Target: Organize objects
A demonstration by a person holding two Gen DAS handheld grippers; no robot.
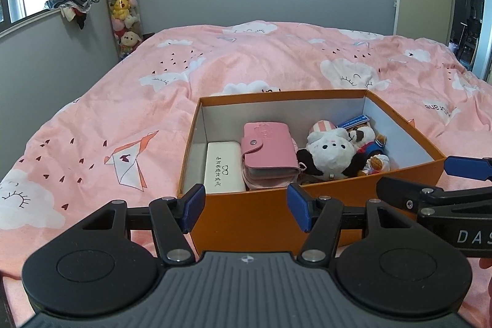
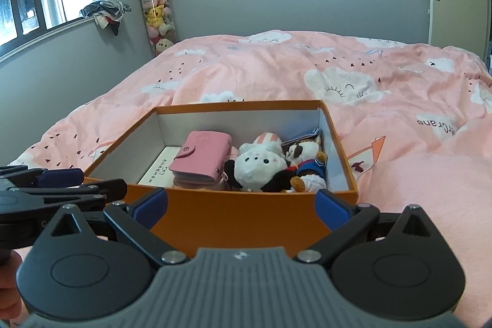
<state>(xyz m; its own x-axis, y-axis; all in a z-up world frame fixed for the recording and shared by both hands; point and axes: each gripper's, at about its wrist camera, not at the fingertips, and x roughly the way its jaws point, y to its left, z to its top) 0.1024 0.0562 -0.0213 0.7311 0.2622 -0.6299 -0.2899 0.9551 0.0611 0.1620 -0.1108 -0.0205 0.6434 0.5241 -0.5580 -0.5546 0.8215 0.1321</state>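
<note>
We hold both the left gripper (image 1: 246,206) and the right gripper (image 2: 241,209) spread and empty just short of the orange box (image 1: 270,220), which sits on the pink bedspread (image 1: 123,100) at twelve o'clock ahead. To sort well, we should likely reach over the near wall and pinch one item, perhaps the pink wallet (image 1: 267,151) beside the plush panda (image 1: 330,152). The white case (image 1: 224,171) bears small characters we cannot read, the quilt shows partial "ane" at two o'clock, and the other tool reads "DAS".
</note>
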